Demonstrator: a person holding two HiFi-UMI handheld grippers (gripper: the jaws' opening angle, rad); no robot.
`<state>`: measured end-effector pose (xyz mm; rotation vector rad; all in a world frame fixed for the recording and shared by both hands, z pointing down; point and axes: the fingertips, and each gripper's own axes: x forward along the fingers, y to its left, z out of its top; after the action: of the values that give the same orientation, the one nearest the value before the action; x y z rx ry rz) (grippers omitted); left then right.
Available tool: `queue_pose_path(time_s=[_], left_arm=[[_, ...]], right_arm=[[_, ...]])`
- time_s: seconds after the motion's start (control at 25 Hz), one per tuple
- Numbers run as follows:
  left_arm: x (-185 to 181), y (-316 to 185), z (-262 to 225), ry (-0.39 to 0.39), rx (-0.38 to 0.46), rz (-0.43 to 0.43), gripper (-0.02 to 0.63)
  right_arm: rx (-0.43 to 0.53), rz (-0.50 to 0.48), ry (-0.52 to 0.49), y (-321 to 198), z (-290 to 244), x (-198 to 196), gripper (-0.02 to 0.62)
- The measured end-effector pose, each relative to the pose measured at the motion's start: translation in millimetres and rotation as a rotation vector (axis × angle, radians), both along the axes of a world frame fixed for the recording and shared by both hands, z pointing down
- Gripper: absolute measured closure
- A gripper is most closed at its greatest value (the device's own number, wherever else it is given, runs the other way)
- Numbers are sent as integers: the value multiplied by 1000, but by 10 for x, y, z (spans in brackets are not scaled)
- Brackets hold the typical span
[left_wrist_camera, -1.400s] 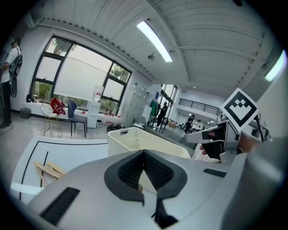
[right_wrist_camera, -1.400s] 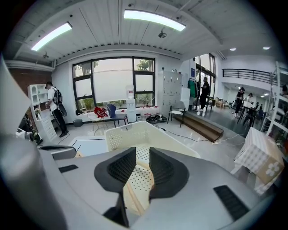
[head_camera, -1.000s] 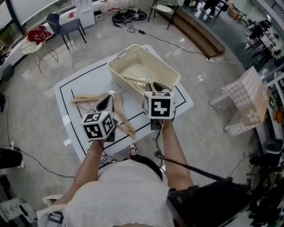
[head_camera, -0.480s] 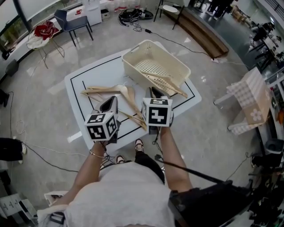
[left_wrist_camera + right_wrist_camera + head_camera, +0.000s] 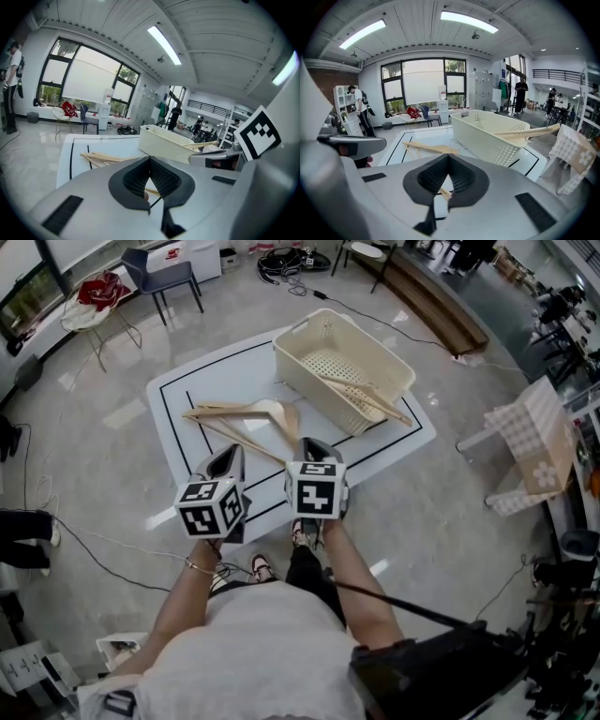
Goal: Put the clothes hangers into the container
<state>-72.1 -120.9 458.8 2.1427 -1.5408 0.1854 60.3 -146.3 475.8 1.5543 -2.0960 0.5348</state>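
Several wooden hangers [image 5: 246, 414] lie in a loose pile on the white table [image 5: 202, 381], left of the cream basket [image 5: 305, 357]. One more hanger [image 5: 367, 396] rests slanted inside the basket, its end poking over the rim. My left gripper [image 5: 232, 452] hovers at the table's near edge, shut and empty, short of the pile. Beside it my right gripper [image 5: 313, 443] has just been closing and is shut with nothing between its pads. The left gripper view shows the pile [image 5: 107, 158] and basket [image 5: 164, 142] ahead. The right gripper view shows the same pile [image 5: 429, 148] and basket [image 5: 487, 136].
My feet [image 5: 302, 532] stand just below the table's near edge, with a cable across the floor. A blue chair [image 5: 169, 276] and a chair with red cloth [image 5: 94, 294] stand far left. A checked-cloth stand [image 5: 532, 444] is at the right. A person [image 5: 11, 86] stands by the windows.
Both grippers have drawn back from the basket towards the table's near edge. The right jaws have closed. The hangers on the table and in the basket have not moved.
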Motion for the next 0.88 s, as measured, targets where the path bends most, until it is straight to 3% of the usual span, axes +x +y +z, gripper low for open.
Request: queue_pose_path(time_s=[0.32,0.56,0.88], left_arm=[[-82,57,30,14,6,-5,601],[-85,31,59,-62,-8,-7,603],[-140,-84,46,10,-12,-42,603]], right_arm=[[-30,-33,-5,236,248,-236,578],[-24,-43,-9,193,191,-263,578],[-31,-58,-20,66,168,-284,578]])
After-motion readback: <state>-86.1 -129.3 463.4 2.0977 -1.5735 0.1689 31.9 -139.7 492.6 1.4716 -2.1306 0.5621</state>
